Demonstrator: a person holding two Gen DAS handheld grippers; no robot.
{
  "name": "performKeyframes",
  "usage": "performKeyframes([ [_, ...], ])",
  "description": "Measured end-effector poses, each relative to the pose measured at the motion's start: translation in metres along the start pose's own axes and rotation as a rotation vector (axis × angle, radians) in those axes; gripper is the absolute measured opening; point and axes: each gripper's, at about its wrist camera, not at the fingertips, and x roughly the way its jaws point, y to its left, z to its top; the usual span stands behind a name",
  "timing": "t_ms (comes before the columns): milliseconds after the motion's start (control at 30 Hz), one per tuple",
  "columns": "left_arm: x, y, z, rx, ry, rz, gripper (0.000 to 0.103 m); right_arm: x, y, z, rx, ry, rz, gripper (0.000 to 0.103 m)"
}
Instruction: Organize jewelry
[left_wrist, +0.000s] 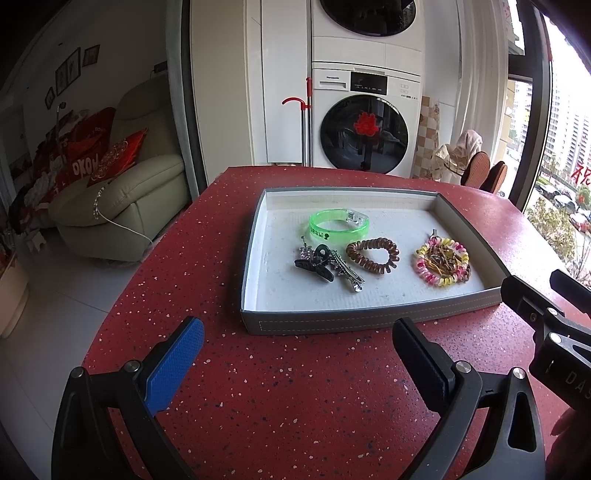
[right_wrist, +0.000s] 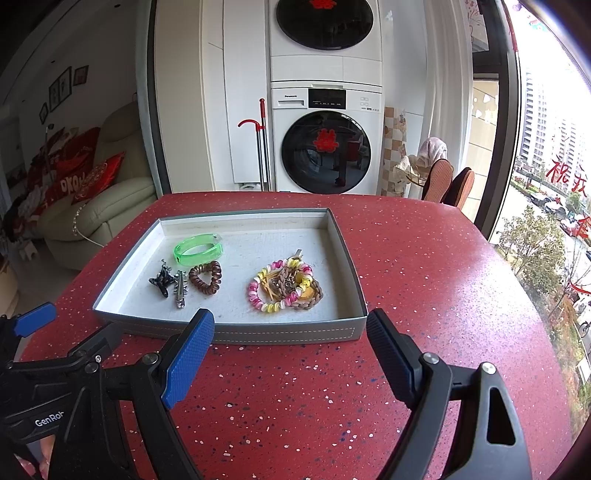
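We count one tray (left_wrist: 369, 325) on the red speckled bench (left_wrist: 295, 387), grey outside with a white lining, and two grippers held over the bench on its near side. Inside the tray we count one translucent green bangle (left_wrist: 338, 224), one brown spiral hair tie (left_wrist: 373, 256), one black claw clip (left_wrist: 314, 266), one silver hair clip (left_wrist: 347, 275) lying against the claw clip, and one heap on the right: a pink, yellow and white spiral tie (left_wrist: 441, 260) with braided brown bands and thin elastics piled in and over it; we cannot count the pieces in that heap. In the right wrist view the same set appears: bangle (right_wrist: 198, 249), brown tie (right_wrist: 205, 277), claw clip (right_wrist: 161, 281), silver clip (right_wrist: 180, 283) and the heap (right_wrist: 280, 284), all within the tray (right_wrist: 288, 332). Nothing lies on the bench outside the tray. The left gripper (left_wrist: 295, 354) has its jaws wide apart with nothing between them; it hangs above the bare bench, just short of the tray's near wall, and the claw clip and brown tie lie ahead of it across that wall. The right gripper (right_wrist: 290, 343) likewise stands wide and empty, its fingertips close to the near wall, with the heap ahead of it inside the tray. Neither gripper touches the tray or any item. The grippers sit side by side, close together.
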Motion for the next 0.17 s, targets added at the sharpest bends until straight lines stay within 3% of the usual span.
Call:
performKeyframes([
  [167,-0.0008,-0.0011,0.0000,0.005,-0.002,-0.006,0.103,0.0006,0.0009,0.0007,-0.001,0.000,0.000,0.087],
])
